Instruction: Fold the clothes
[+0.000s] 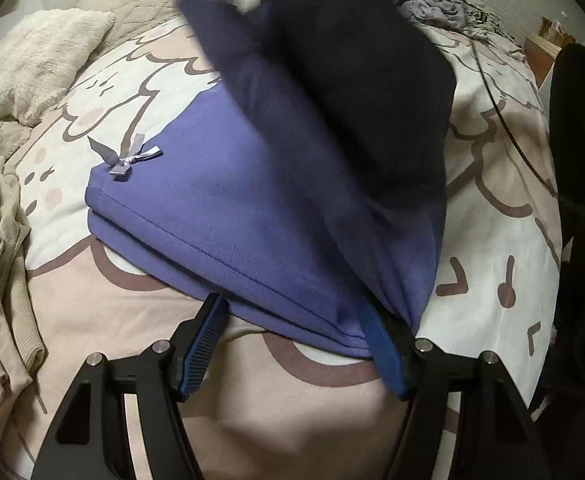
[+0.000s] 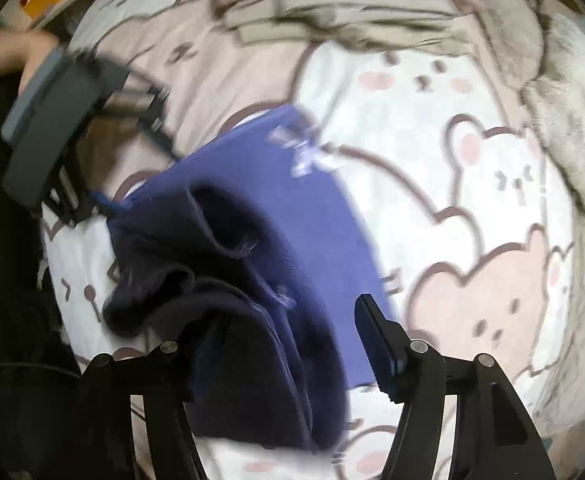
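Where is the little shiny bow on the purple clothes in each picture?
Left wrist view: the bow sits left of centre, on the purple garment's far-left corner.
Right wrist view: the bow is blurred, above centre, near the garment's top edge.
Shared landmark: the bear-print bedcover.

Soft dim indoor light; heavy fisheye bending, black corners; right wrist view motion-blurred throughout; left wrist view blurred upper centre.

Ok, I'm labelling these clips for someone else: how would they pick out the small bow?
Start from the cartoon-bear bedspread, then find the purple folded garment lying on it. At that garment's far left corner in the left wrist view sits the small silvery-lilac ribbon bow; it is the only shiny trim there, unlike the plain beige clothes nearby.
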`<state>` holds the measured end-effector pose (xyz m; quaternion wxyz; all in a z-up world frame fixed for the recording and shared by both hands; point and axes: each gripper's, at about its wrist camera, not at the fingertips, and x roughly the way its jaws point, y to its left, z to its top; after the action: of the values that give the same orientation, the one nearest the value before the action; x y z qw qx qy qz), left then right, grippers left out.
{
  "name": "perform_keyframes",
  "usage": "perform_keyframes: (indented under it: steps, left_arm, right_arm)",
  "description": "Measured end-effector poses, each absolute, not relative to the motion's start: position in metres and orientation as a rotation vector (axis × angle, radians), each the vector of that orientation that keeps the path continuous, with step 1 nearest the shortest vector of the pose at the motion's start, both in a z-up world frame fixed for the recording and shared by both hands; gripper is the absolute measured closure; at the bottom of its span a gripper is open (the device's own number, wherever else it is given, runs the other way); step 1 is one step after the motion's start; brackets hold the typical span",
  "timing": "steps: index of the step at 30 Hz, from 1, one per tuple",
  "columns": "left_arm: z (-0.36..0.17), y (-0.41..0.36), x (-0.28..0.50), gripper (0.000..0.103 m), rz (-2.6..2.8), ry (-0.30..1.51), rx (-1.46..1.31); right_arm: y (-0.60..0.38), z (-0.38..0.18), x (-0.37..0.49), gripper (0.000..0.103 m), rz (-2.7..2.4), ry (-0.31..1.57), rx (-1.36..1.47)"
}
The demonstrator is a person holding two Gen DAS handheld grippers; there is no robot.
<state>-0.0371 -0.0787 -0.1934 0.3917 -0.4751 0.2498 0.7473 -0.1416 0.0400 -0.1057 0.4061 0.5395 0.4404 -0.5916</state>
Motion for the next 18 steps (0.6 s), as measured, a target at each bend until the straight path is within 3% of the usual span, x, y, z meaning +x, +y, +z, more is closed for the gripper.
perform_keyframes:
  steps: [6, 11, 14, 15, 16, 17, 18]
  left_arm:
    - [-0.188, -0.081, -0.049, 0.034, 1.906, 0.579, -1.247]
    - [-0.167, -0.086, -0.047, 0.034, 1.966, 0.587, -1.206]
    - [-0.143, -0.086, -0.035, 0.034, 1.991, 0.563, -1.143]
    - [-0.135, -0.084, -0.03, 0.034, 1.996, 0.554, -1.119]
    - [-0.126, -0.083, -0.025, 0.034, 2.001, 0.545, -1.094]
    - [-0.117, -0.081, -0.02, 0.034, 2.006, 0.535, -1.069]
    - [-0.108, -0.074, -0.011, 0.034, 2.001, 0.524, -1.032]
  right_arm:
    - [0.052, -0.057, -0.208, 0.039, -1.859, 0.996, 1.323]
    - [0.092, -0.051, -0.162, 0.039, -2.061, 0.745, 1.251]
    - [0.108, -0.084, -0.114, 0.042, -2.117, 0.649, 1.295]
    - [0.113, -0.095, -0.099, 0.051, -2.132, 0.625, 1.316]
    - [0.118, -0.104, -0.093, 0.081, -2.141, 0.577, 1.353]
    - [0.123, -0.113, -0.088, 0.09, -2.149, 0.526, 1.392]
    - [0.128, -0.123, -0.082, 0.09, -2.156, 0.475, 1.43]
